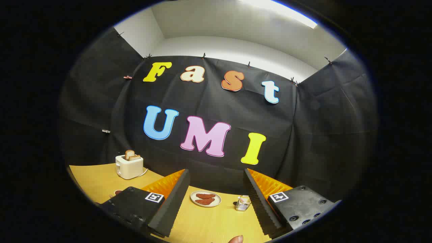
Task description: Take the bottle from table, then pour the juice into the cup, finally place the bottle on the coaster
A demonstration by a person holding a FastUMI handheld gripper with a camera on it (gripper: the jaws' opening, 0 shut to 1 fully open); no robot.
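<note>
Overhead, the gripper (216, 199) is held well above the table (209, 226), its two ridged fingers (170, 206) spread wide with nothing between them, a stance suited to surveying before any descent. Beyond the fingers lie a plate (206, 198) of reddish food and a small wire holder (243, 203); a toaster (129, 166) stands far off (bread raised). Bottle, cup and coaster cannot be located; a fingertip (235, 239) shows beneath.

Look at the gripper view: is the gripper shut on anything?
No: the gripper is open, its two ribbed black fingers wide apart with only the bare yellow wooden table between them.
</note>
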